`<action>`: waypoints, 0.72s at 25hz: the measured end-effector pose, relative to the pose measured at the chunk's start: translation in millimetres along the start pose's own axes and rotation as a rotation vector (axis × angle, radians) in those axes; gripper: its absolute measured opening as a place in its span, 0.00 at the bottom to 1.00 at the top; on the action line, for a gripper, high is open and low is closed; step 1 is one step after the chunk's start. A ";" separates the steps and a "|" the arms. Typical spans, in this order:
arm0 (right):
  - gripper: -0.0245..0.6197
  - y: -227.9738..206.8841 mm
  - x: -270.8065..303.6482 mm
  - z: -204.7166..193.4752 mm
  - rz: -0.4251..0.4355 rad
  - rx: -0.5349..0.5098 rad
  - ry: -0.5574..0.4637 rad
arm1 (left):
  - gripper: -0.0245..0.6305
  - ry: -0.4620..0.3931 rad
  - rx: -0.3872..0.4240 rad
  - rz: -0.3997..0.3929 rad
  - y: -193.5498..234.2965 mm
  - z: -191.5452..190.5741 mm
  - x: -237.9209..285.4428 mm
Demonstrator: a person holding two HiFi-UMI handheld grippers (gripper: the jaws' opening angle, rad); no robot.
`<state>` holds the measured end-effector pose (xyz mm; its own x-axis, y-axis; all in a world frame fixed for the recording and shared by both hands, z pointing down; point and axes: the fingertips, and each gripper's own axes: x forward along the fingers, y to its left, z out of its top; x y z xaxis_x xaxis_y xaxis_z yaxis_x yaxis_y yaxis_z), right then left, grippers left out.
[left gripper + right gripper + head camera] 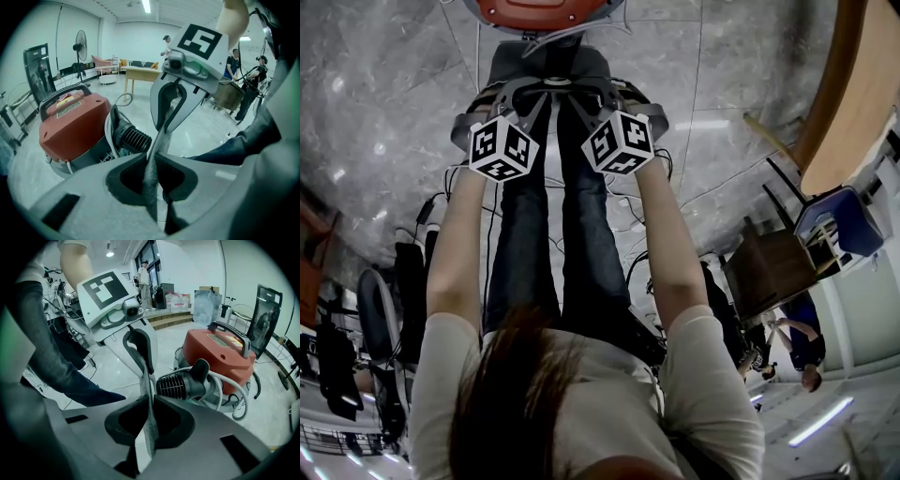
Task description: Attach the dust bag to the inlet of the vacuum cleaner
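Note:
The red vacuum cleaner (70, 126) (220, 352) stands on the floor, and only its red lid (530, 11) shows at the top edge of the head view. Its black ribbed inlet (133, 138) (180, 386) faces both grippers. A grey dust bag (548, 61) hangs between them. My left gripper (152, 164) (523, 92) is shut on a grey edge of the bag (151, 185). My right gripper (150, 416) (583, 92) is shut on the bag's other edge (149, 439). Both grippers sit side by side, a short way from the inlet.
The person's legs (553, 234) stretch under the grippers, with cables (441, 187) on the floor. A white hose (234, 394) loops round the vacuum. A standing fan (80, 42), a table (140, 72) and people (234, 61) are farther off. A blue chair (839, 225) stands at the right.

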<state>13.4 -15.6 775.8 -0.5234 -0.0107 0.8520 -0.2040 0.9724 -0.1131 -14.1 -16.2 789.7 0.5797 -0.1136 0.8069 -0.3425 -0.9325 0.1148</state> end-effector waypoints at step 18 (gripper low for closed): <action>0.09 -11.8 -0.2 -0.6 -0.013 0.014 0.003 | 0.12 0.003 -0.020 0.014 9.4 4.7 4.2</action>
<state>16.4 -27.0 777.3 -0.5183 -0.0227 0.8549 -0.2225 0.9688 -0.1091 -11.3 -27.0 791.5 0.5721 -0.1257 0.8105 -0.3656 -0.9237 0.1148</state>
